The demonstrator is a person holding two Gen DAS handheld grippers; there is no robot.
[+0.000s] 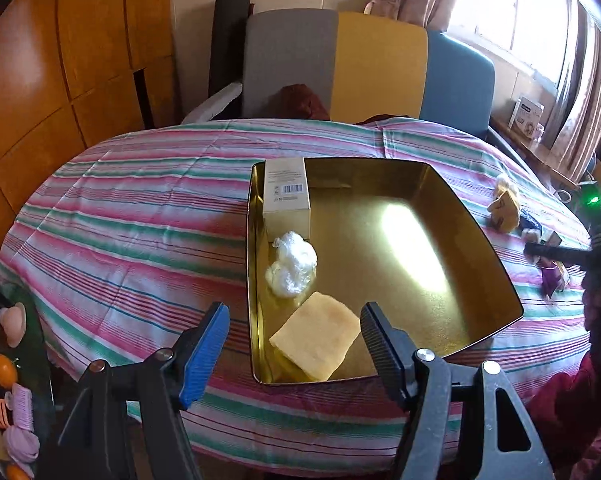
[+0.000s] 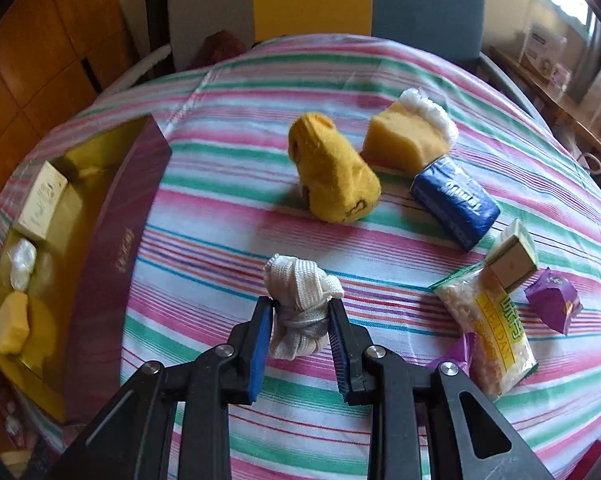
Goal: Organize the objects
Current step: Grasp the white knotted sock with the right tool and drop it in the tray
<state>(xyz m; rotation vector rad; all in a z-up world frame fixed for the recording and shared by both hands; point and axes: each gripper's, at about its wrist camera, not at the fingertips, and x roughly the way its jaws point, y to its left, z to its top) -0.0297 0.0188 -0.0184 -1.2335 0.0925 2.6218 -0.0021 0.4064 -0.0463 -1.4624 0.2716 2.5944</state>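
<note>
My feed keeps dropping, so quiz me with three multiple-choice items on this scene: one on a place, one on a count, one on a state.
1. Where is the yellow sponge?
A. in the tray, at its near left corner
B. on the cloth beside the tissue pack
C. between the right tool's fingers

2. How many things lie in the tray?
A. one
B. three
C. five

3. What is the right tool doing?
A. standing open over the cloth
B. shut on the white sock
C. shut on the tissue pack

Answers:
1 A, it lies inside the gold rim below the plastic wad.
2 B, box, wad and sponge.
3 B, both pads press the knotted sock's sides.
</note>
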